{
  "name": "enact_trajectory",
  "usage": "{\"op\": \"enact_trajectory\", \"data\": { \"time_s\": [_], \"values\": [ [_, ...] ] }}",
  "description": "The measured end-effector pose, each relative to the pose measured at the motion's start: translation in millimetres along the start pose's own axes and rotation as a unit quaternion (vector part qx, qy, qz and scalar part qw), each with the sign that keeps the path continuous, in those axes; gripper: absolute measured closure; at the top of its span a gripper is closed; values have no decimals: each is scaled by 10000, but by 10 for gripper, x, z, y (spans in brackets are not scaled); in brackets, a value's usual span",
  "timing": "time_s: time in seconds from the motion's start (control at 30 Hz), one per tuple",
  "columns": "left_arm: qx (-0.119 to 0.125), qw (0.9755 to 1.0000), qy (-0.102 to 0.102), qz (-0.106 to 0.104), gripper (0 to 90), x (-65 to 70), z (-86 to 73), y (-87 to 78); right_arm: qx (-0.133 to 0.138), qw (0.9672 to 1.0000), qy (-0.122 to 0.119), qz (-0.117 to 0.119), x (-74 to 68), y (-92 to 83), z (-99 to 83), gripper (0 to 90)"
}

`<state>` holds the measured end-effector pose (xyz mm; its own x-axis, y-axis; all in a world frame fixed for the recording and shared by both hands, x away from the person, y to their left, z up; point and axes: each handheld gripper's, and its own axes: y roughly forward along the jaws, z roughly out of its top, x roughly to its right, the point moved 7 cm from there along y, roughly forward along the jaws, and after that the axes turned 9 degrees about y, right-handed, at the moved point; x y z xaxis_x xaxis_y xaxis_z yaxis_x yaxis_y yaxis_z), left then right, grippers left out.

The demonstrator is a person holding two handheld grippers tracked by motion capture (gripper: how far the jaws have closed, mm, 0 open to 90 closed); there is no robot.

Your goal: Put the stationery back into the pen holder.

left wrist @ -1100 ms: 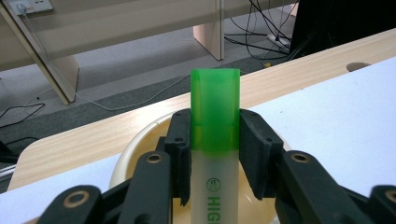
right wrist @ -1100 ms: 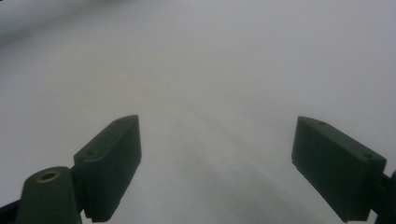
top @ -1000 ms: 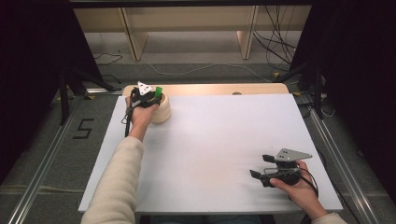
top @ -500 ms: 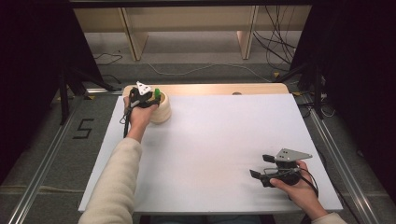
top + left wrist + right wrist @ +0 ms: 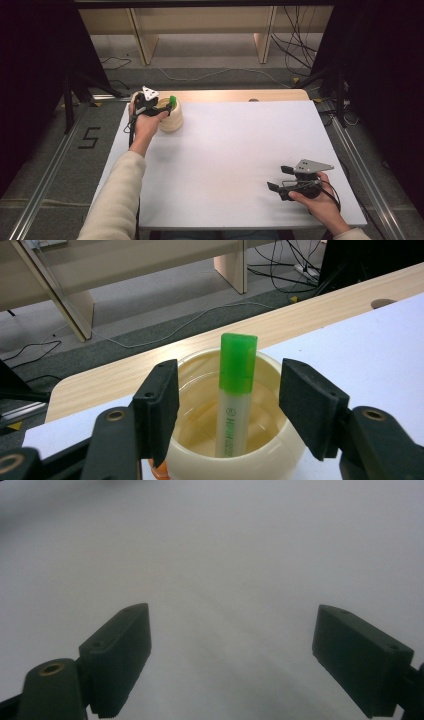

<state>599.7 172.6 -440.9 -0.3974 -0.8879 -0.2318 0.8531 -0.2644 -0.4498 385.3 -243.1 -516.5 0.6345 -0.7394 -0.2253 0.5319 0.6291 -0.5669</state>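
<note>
I see a green highlighter standing nearly upright inside a cream bowl, its flat-topped bright green cap rising above the rim and its paler, translucent barrel with printed lettering going down to the bowl's floor. The bowl is round and smooth, glossy plastic or glazed, with bulging sides. It sits on the white table at the far left corner, close to the bare wooden strip along the far edge.

My left gripper hangs just over the bowl's near rim with its blocky, matte black jaws spread wide, one to each side of the highlighter and touching neither it nor the cap. In the high view the left hand wraps the gripper from behind, the cream-sleeved forearm stretched forward across the table's left side.

My right gripper is well apart, low at the near right corner, jaws gaping wide over bare white surface, pointing toward the table's left. The right hand holds it from the near side.
</note>
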Motion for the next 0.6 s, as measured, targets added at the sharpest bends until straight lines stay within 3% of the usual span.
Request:
{"op": "enact_trajectory", "data": {
  "time_s": [0.6],
  "values": [
    [-335, 9985, 127, -423, 323, 183, 11, -173, 11, 10000, 12, 14, -6, 0, 0, 169]
  ]
}}
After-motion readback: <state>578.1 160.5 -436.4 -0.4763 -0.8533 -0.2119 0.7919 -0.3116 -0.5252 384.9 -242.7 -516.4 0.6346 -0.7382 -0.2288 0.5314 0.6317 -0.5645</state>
